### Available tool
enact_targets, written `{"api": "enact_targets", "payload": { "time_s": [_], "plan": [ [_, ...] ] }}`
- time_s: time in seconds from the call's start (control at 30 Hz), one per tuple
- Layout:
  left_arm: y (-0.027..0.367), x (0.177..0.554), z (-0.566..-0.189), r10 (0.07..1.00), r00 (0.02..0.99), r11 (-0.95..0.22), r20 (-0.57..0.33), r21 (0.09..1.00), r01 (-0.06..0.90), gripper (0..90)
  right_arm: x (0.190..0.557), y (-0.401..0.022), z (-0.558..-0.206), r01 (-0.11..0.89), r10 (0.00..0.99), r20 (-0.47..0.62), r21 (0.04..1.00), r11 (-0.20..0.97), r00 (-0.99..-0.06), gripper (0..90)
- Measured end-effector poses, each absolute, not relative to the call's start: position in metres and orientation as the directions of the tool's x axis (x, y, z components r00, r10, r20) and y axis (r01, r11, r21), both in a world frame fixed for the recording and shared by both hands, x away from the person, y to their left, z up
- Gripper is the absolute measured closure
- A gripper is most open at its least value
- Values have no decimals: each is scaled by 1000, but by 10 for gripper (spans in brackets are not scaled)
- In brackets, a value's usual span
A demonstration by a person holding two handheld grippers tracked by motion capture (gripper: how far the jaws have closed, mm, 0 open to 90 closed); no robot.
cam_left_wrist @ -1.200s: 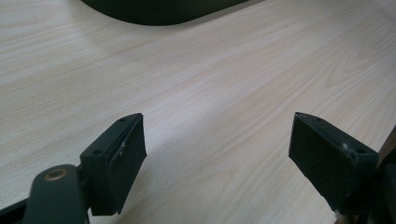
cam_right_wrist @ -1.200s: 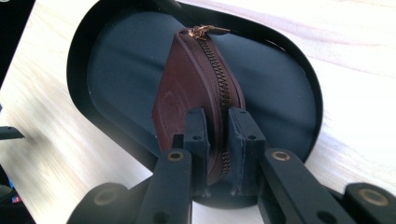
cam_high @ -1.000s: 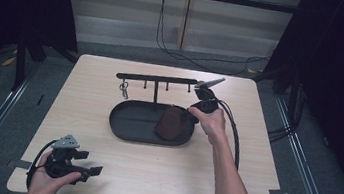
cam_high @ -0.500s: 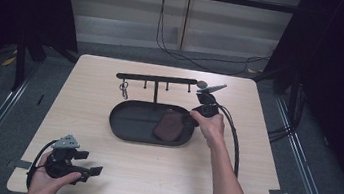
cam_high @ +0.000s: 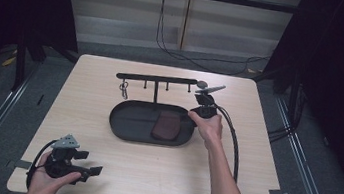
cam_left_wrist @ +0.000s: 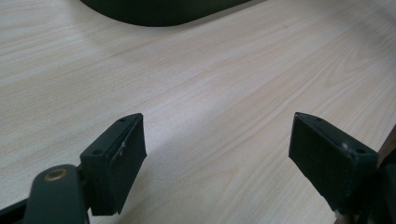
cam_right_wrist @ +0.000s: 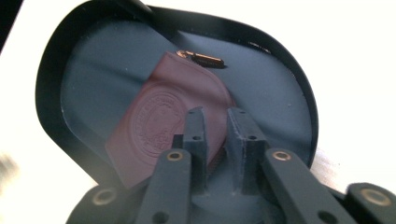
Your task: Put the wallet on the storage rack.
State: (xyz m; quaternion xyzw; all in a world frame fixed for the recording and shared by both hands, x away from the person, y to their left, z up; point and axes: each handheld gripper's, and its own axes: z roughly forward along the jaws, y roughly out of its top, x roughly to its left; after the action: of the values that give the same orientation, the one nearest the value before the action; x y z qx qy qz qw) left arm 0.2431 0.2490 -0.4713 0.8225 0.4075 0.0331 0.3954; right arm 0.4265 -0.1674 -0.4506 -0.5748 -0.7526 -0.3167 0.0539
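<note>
A maroon leather pouch lies flat in the right half of a black oval tray. In the right gripper view the pouch shows an embossed round seal and a brass zip pull, and the tray's rim curves around it. My right gripper hovers at the tray's right end. Its jaws have just been opening, and a narrow gap now stands between them, just above the pouch's near edge without pressing on it. My left gripper rests low at the table's near left, jaws wide apart over bare wood.
A black hook rack stands just behind the tray, with a small key ring hanging at its left. The right gripper's cable loops over the table at the right. Dark floor surrounds the table.
The pouch, raised on edge under the right gripper a second ago, now lies flat in the tray. The right gripper has drawn back slightly to the right. The left hand has stayed put.
</note>
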Motion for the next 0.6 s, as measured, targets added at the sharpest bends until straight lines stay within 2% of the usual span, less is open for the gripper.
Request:
{"api": "enact_targets", "payload": {
  "time_s": [0.1,0.17,0.23,0.3,0.37,0.47,0.5,0.6],
  "plan": [
    [250,244,-471,696,667,-355,-268,679,643,188,425,-169,-449,892,830,441,431,138,-342,702],
    [250,244,-471,696,666,-355,-268,678,644,188,423,-172,-448,883,830,434,450,137,-350,648],
    [250,244,-471,698,664,-352,-269,679,644,189,421,-174,-447,874,828,435,469,129,-355,552],
    [250,244,-471,700,662,-348,-269,680,645,189,420,-174,-446,872,827,434,472,128,-357,526],
    [250,244,-471,704,658,-340,-269,686,644,188,417,-174,-445,862,833,413,487,139,-368,398],
    [251,244,-471,705,655,-336,-272,686,646,189,415,-175,-443,853,831,407,503,142,-378,368],
    [251,245,-471,705,654,-333,-273,687,646,189,413,-176,-441,843,832,402,520,136,-382,317],
    [251,245,-471,708,649,-326,-278,687,650,189,411,-178,-440,833,832,393,536,139,-392,286]
  ]
}}
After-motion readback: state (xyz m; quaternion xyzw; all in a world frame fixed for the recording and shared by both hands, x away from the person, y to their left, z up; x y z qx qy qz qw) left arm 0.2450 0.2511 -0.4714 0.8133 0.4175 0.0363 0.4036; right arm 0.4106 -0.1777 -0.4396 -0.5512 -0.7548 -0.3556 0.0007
